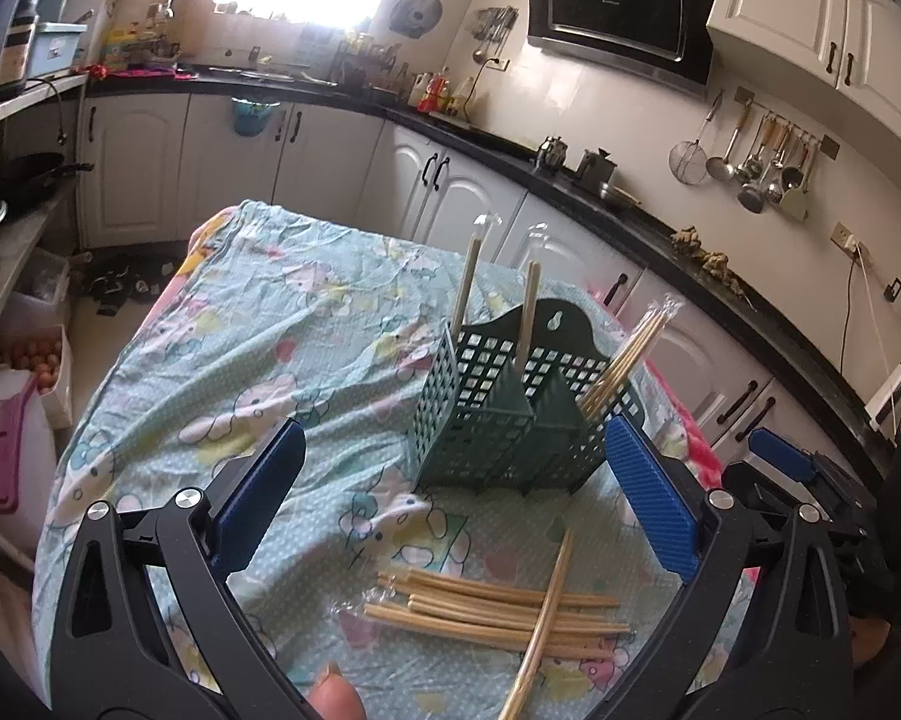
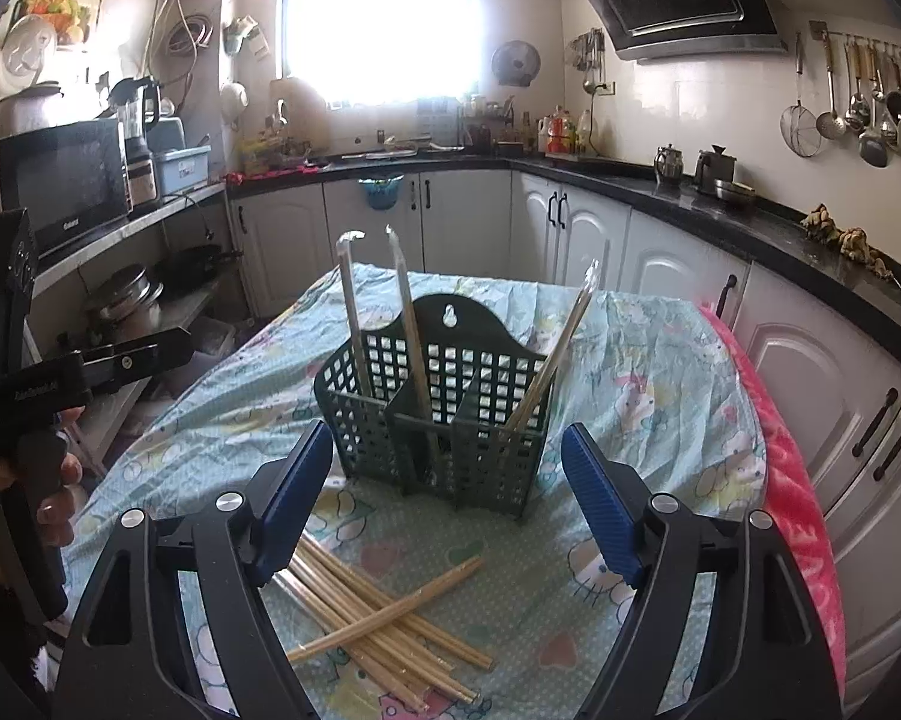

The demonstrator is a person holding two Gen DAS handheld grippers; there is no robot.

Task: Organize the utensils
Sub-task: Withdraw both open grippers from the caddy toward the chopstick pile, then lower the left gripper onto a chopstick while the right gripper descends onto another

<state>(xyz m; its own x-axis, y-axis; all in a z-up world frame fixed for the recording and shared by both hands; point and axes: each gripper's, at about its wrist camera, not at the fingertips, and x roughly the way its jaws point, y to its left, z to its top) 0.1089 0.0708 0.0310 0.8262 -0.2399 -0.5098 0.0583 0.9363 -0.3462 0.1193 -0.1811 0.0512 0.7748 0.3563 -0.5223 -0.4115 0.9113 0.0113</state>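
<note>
The green basket [image 2: 438, 408] on the tablecloth [image 2: 648, 372] is holding one wrapped chopstick pair [image 2: 354, 324] left, another [image 2: 414, 330] centre, several [image 2: 552, 360] right. Loose chopsticks [image 2: 384, 630] are lying before it. Left gripper [image 1: 456, 498] and right gripper [image 2: 444, 498] are being held spread, empty.

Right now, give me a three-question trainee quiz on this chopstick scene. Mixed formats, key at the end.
1. True or false: the green caddy lies tipped on its side.
2. How many caddy compartments hold chopsticks? A) one B) two C) three
3. Fill in: the loose chopsticks lie on the cloth, ____ the caddy, on the camera's side.

Key: 1 false, it stands upright. 2 C. 3 in front of. Both the left gripper and the right gripper are open and empty.
</note>
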